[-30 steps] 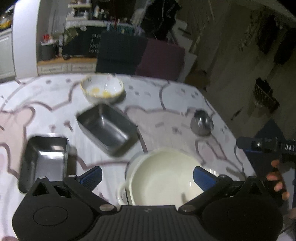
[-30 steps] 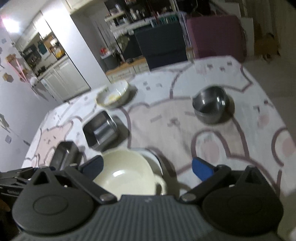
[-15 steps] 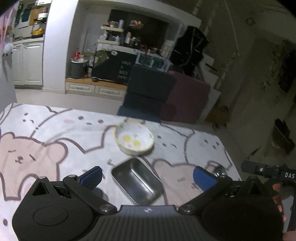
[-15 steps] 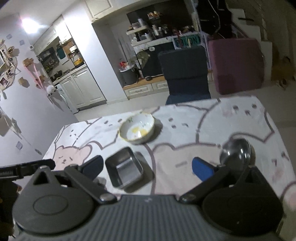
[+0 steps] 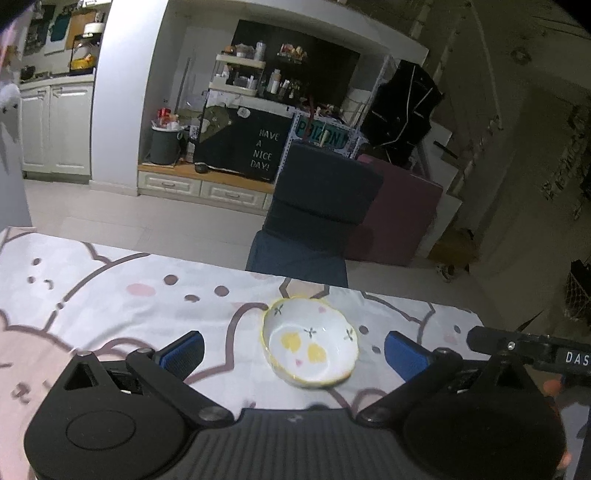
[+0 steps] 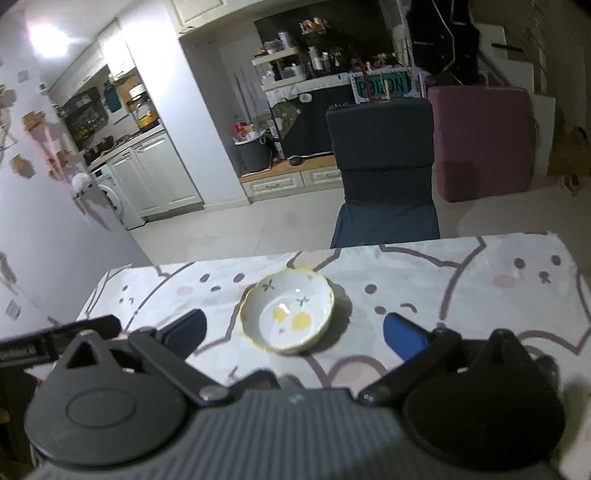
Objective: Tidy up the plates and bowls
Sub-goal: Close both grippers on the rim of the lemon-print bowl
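Bowl [image 5: 310, 343] count is one: a single white dish with a yellow rim, small green sprigs and yellow patches inside, upright and empty on the table [image 5: 110, 295], which wears a pale cloth printed with bear faces. Grippers number two, each with two blue-padded fingers. The left gripper [image 5: 293, 352] has its fingers spread wide and grips nothing; in its view the bowl sits between the two pads, beyond them and toward the far edge of the table. The right gripper [image 6: 293, 330] is likewise spread wide and empty, and its view also frames the bowl between the pads, a little left of centre. One dark blue chair [image 5: 314, 206] stands just past the far table edge, directly behind the bowl, with one maroon block [image 5: 399, 221] to its right. The left view alone shows the chalkboard panel [image 5: 258, 147] lettered "HAVE A NICE DAY!", the right-hand tool's black body [image 5: 532, 350] at the right edge and a fingertip [image 5: 552, 387] below it. The right view alone shows the kitchen at far left with its white cabinets [image 6: 159, 177], a bright ceiling light [image 6: 48, 35], the right corner of the table, and the left tool's black bar [image 6: 55, 341] at the left edge.
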The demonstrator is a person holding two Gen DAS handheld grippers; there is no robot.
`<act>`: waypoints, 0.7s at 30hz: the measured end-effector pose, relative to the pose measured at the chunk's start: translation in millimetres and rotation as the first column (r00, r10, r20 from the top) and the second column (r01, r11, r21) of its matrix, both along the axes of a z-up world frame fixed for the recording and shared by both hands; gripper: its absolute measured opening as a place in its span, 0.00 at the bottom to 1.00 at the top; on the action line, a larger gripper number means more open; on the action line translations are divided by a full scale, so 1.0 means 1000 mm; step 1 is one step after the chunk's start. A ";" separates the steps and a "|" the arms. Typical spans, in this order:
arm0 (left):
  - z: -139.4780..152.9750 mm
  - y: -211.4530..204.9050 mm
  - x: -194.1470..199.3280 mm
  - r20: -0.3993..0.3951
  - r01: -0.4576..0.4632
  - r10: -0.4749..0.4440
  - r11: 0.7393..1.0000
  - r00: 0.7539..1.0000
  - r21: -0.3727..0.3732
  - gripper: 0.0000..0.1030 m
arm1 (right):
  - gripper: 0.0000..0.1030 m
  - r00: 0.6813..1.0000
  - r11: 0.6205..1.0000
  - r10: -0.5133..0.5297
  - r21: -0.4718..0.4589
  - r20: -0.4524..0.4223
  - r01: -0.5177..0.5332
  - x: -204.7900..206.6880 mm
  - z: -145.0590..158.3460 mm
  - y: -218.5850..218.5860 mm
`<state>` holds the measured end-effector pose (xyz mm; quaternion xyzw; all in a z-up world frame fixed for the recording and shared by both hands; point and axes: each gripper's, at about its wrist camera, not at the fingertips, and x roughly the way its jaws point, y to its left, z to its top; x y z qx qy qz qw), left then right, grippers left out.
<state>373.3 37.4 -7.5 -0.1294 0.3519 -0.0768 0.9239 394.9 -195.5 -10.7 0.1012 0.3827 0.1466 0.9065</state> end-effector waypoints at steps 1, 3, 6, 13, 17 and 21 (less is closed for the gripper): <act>-0.006 0.000 0.011 -0.003 0.005 -0.005 1.000 1.000 -0.004 0.97 | 1.00 1.000 1.000 -0.008 0.007 -0.004 0.008 0.006 -0.003 0.005; -0.017 0.000 0.032 -0.012 0.013 -0.013 1.000 1.000 -0.017 0.89 | 1.00 0.999 0.999 -0.027 0.026 -0.021 0.027 0.020 -0.014 0.010; -0.041 -0.002 0.060 -0.022 0.032 -0.033 0.999 0.999 -0.035 0.83 | 1.00 0.997 0.997 -0.060 0.046 -0.057 0.062 0.045 -0.034 0.017; -0.112 0.004 0.108 -0.133 0.024 -0.033 0.997 0.991 -0.067 0.67 | 0.96 0.978 0.987 -0.129 0.070 -0.166 0.142 0.095 -0.090 0.021; -0.140 0.010 0.126 -0.176 0.005 -0.025 0.994 0.984 -0.111 0.60 | 0.86 0.963 0.984 -0.130 0.088 -0.235 0.154 0.119 -0.119 0.024; -0.154 0.012 0.134 -0.179 0.007 -0.027 0.994 0.984 -0.111 0.57 | 0.73 0.948 0.984 -0.153 0.047 -0.279 0.173 0.137 -0.149 0.025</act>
